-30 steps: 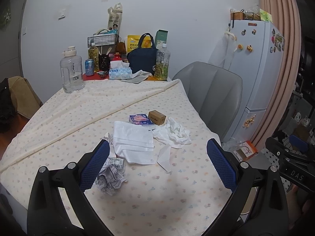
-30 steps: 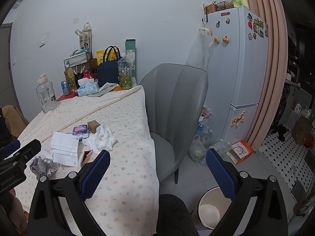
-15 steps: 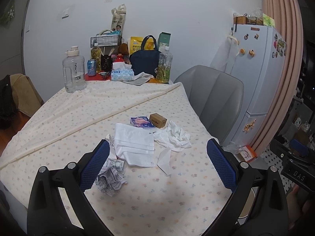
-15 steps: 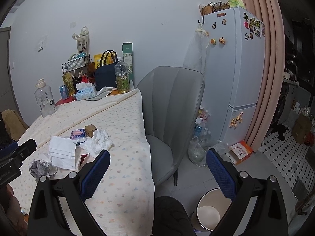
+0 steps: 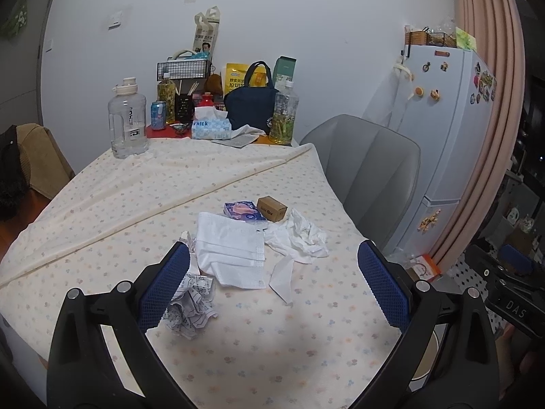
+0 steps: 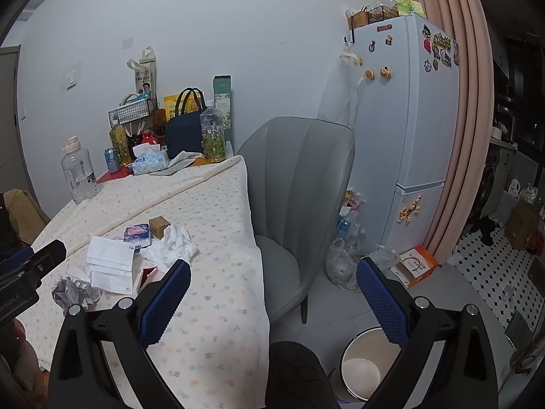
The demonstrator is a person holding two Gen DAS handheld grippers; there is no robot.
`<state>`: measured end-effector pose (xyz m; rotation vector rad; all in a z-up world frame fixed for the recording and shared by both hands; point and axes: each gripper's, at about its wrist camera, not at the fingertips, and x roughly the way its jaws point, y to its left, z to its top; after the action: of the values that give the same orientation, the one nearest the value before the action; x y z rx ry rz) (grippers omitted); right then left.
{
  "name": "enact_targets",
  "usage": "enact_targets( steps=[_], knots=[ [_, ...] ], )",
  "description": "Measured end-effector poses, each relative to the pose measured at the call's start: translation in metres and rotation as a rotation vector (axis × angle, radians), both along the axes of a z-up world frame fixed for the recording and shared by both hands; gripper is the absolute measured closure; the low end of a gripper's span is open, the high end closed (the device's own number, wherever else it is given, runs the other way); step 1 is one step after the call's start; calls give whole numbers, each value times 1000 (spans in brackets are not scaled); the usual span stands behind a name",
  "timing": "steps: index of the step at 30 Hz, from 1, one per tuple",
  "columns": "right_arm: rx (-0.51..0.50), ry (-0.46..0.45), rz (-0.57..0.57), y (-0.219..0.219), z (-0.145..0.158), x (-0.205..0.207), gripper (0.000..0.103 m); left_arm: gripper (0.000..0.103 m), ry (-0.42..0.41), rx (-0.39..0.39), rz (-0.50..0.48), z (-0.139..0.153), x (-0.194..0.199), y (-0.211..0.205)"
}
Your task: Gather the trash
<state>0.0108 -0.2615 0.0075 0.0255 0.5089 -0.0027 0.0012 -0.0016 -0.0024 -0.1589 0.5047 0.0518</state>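
Trash lies on the flower-print tablecloth (image 5: 272, 341): a crumpled printed paper (image 5: 190, 310), a white face mask (image 5: 231, 255), crumpled white tissue (image 5: 299, 235), a small purple packet (image 5: 242, 209) and a small brown box (image 5: 272, 206). My left gripper (image 5: 272, 283) is open and empty, hovering above the table's near edge, its left finger beside the crumpled paper. My right gripper (image 6: 272, 293) is open and empty over the table's right edge. The mask (image 6: 109, 266), tissue (image 6: 170, 248) and paper (image 6: 73, 291) show to its left. A white trash bin (image 6: 361, 371) stands on the floor below it.
A grey chair (image 6: 296, 184) stands by the table's right side, with a white fridge (image 6: 405, 119) and plastic bags (image 6: 340, 266) behind it. A water jug (image 5: 127, 119), bottles, a tissue box (image 5: 211, 127) and a dark bag (image 5: 250, 105) crowd the table's far end.
Both grippers drifted slightly; the trash sits a little farther from the left gripper and more to the left in the right view. Nothing was grasped.
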Motion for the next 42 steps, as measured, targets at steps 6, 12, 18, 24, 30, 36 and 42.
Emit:
enact_targets(
  steps=[6, 12, 18, 24, 30, 36, 42],
  knots=[
    [6, -2, 0, -1, 1, -1, 7, 5, -3, 5, 2, 1, -1, 0],
    [9, -4, -3, -3, 2, -1, 7, 5, -4, 15, 1, 2, -2, -2],
    [29, 5, 3, -4, 2, 1, 7, 5, -2, 27, -4, 3, -2, -3],
    [35, 16, 17, -1, 0, 4, 7, 5, 8, 30, -2, 2, -2, 2],
    [41, 12, 57, 11, 3, 11, 7, 5, 10, 35, 19, 3, -3, 13],
    [46, 22, 144, 33, 2, 18, 7, 5, 37, -10, 44, -2, -4, 40],
    [86, 56, 242, 56, -5, 29, 7, 5, 67, -47, 95, -16, -4, 73]
  ],
)
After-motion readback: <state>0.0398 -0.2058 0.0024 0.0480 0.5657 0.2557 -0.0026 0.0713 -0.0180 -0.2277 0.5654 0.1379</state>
